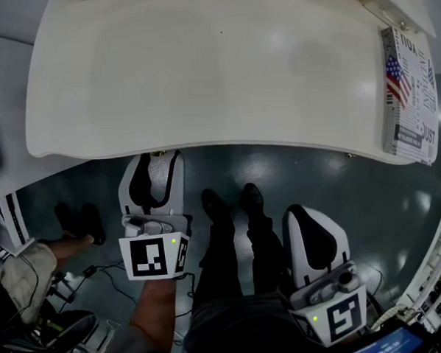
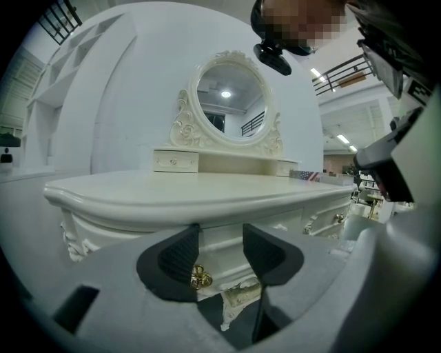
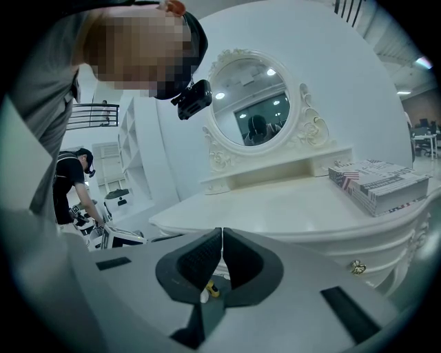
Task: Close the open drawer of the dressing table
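Left tool (image 2: pixel 220 245), jaws apart, before half-hidden gold handle (image 2: pixel 201 278)

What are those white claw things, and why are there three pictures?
They are grabbers a person holds, one per hand. One picture looks down from a head camera at the left gripper, the right gripper and the white dressing table. The other two come from cameras riding on each gripper. A flag-printed box lies on the table; a round mirror stands at its back. The left jaws are apart by a gold drawer knob; the right jaws are together. Nothing is held.
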The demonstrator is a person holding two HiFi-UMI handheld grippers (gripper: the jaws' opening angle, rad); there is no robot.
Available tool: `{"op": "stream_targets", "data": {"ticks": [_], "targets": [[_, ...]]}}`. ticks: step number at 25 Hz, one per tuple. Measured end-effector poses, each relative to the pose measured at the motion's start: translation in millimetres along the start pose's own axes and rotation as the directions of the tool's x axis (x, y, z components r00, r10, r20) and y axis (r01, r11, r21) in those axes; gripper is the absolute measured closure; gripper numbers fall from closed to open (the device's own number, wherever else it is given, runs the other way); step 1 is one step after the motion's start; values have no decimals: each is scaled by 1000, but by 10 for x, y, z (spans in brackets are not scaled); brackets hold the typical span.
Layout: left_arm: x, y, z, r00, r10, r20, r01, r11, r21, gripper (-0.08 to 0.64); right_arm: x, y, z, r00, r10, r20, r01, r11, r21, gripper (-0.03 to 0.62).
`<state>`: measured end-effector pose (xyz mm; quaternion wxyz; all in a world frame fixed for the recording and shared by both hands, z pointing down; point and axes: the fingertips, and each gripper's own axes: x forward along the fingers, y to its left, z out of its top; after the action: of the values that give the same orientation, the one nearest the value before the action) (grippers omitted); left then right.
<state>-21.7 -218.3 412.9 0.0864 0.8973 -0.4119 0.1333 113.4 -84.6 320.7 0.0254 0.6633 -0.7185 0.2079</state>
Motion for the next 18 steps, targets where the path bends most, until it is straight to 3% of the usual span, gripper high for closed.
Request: {"op": "stream_targets", "data": {"ticks": [10, 18], "targets": [[-130, -65, 74, 1000, 2, 7, -2, 1000, -19, 328, -5, 93, 121, 999, 18, 50, -17, 1000, -15, 577], [-716, -299, 684, 998, -15, 69, 17, 999, -31, 330, -182, 349, 521, 990, 59, 130, -48, 995, -86, 577]]}}
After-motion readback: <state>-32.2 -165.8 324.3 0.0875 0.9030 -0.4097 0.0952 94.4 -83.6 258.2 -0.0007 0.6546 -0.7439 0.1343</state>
